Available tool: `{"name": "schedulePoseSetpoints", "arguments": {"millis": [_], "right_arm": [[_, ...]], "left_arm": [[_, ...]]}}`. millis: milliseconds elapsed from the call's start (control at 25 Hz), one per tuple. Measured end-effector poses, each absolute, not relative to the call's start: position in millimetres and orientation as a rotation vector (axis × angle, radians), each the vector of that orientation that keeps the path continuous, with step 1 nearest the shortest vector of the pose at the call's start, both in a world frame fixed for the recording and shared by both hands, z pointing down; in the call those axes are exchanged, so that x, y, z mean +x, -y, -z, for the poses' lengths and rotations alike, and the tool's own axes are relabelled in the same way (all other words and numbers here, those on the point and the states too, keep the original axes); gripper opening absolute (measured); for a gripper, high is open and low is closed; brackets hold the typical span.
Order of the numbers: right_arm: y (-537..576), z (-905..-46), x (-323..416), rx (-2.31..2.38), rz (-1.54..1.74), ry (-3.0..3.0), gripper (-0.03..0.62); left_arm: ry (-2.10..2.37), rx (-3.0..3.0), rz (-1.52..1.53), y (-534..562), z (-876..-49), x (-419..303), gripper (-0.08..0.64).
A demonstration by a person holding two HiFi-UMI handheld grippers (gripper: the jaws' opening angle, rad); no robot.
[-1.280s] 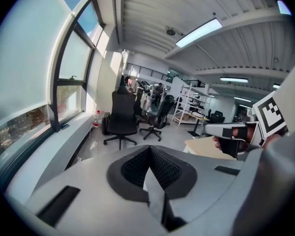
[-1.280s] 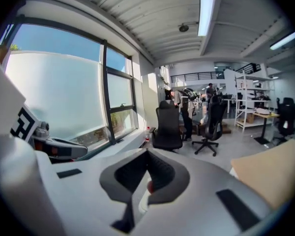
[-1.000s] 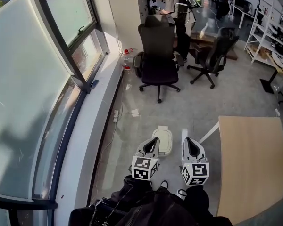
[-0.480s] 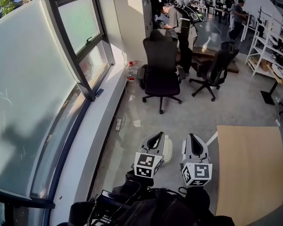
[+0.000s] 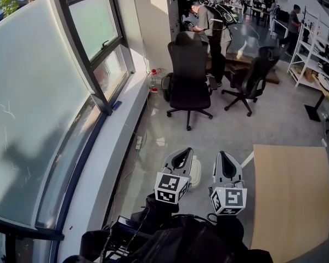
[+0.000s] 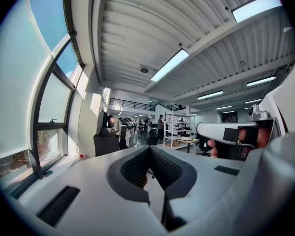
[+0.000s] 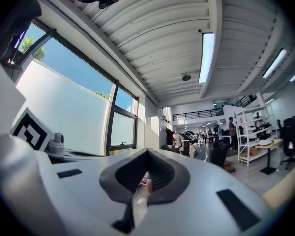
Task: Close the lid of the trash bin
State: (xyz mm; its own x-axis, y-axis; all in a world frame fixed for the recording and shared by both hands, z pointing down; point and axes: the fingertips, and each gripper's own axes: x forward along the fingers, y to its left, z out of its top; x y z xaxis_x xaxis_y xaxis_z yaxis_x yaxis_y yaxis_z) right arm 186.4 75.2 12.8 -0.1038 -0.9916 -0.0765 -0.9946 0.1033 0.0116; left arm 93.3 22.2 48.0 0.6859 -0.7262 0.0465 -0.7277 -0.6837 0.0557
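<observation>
Rising together, left gripper and right gripper are pointing level, jaws closed on nothing; trash bin is sitting on the floor below, nearer the left, lid seemingly down.

From six o'clock in the head view, the bin is mostly hidden behind the left gripper. Only a white strip shows, too little to tell whether it is shut. Behind the marker cubes both grippers vanish under dark clothing at the bottom edge. The table at four o'clock loses its near end there too. The people at one o'clock are too small to make out. Through the right gripper notch a red-topped speck is too blurred to name.
</observation>
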Motion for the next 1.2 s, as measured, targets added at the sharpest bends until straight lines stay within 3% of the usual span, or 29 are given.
{"name": "schedulePoseSetpoints", "arguments": {"millis": [1200], "right_arm": [[-72.9, -24.6, 178.1, -2.011, -0.077, -2.349, 0.005]], "left_arm": [[1.204, 2.786, -0.039, -17.8, -56.3, 99.0, 0.002]]}}
